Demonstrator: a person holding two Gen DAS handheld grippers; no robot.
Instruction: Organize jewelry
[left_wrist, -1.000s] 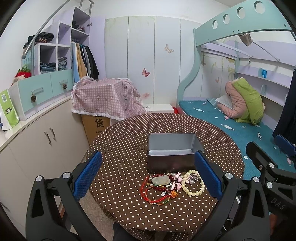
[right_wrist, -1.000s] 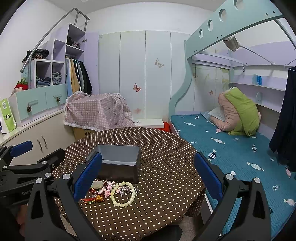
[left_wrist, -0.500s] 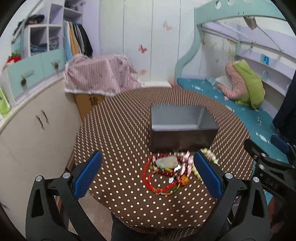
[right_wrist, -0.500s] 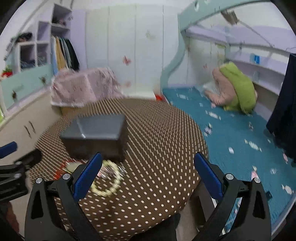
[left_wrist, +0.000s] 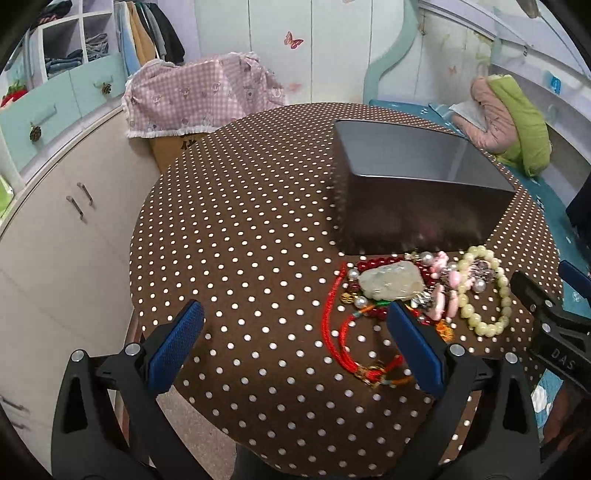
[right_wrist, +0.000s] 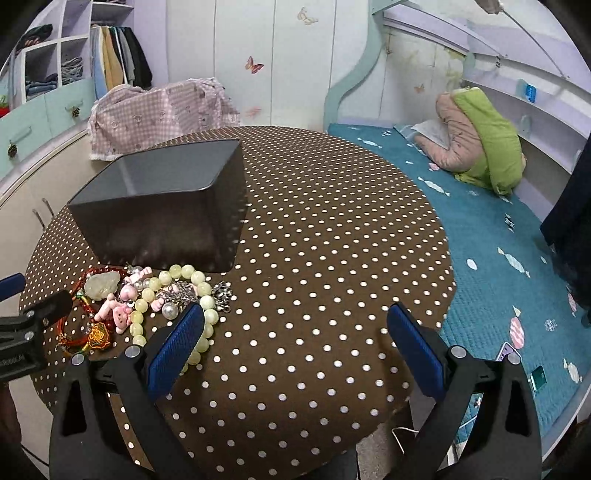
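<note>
A pile of jewelry lies on the brown polka-dot table (left_wrist: 240, 229) in front of an open grey metal box (left_wrist: 417, 184). In it are a pale green stone (left_wrist: 391, 282), a red cord bracelet (left_wrist: 334, 332), pink charms (left_wrist: 443, 291) and a pale bead bracelet (left_wrist: 487, 291). My left gripper (left_wrist: 295, 349) is open and empty, just left of and before the pile. In the right wrist view the box (right_wrist: 162, 206) and the bead bracelet (right_wrist: 177, 299) sit at the left. My right gripper (right_wrist: 295, 347) is open and empty, right of the pile.
White cabinets (left_wrist: 55, 206) stand left of the table. A checked pink cloth covers a carton (left_wrist: 199, 92) behind it. A teal bed (right_wrist: 498, 240) with a pink and green bundle (right_wrist: 476, 144) lies to the right.
Both grippers have moved down and forward toward the table, so the box and the jewelry pile look larger and closer. Both stay open.
</note>
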